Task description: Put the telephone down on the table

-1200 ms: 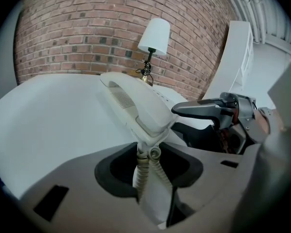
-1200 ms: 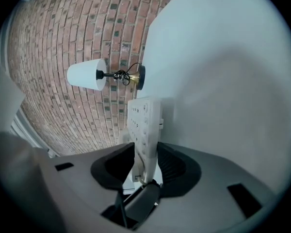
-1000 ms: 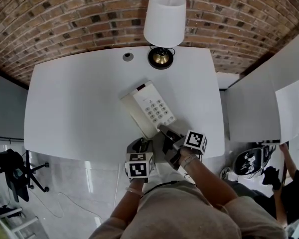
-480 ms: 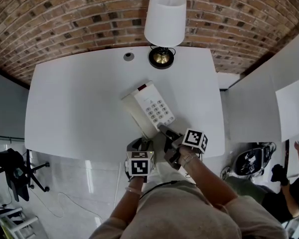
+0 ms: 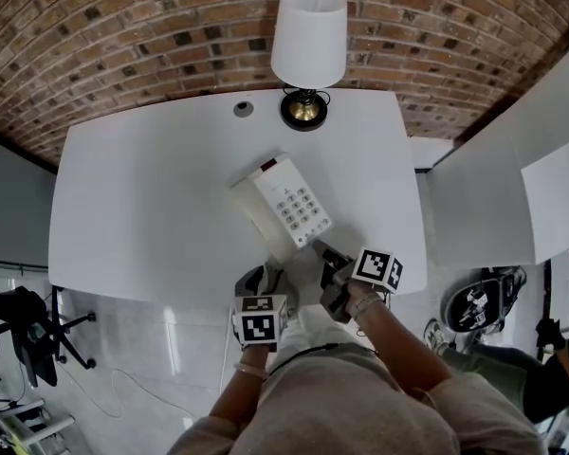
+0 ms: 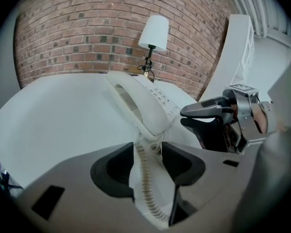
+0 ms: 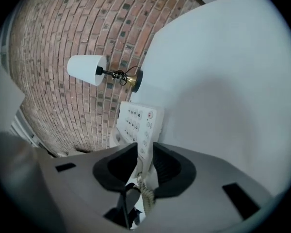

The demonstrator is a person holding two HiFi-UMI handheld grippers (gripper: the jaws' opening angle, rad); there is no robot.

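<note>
Telephone (image 5: 283, 207), corded desk set, pale plastic; lies flat and keypad up on the white table (image 5: 142, 207) near its front edge; handset (image 6: 136, 106) cradled; judged rigid, light, smooth, handset liable to tip off; best held by the body's sides, not the springy coiled cord (image 6: 146, 188); left gripper (image 6: 148, 154) jaws just opening, spread, cord loose between; right gripper (image 7: 144, 154) jaws just narrowing, parted, telephone's corner in the gap, unpinched.

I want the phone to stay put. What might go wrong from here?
1. The cord runs between the left gripper's jaws, which have just been opening; backing off could snag it and drag the phone.
2. The phone lies near the table's front edge, so a tug might pull it off.
</note>
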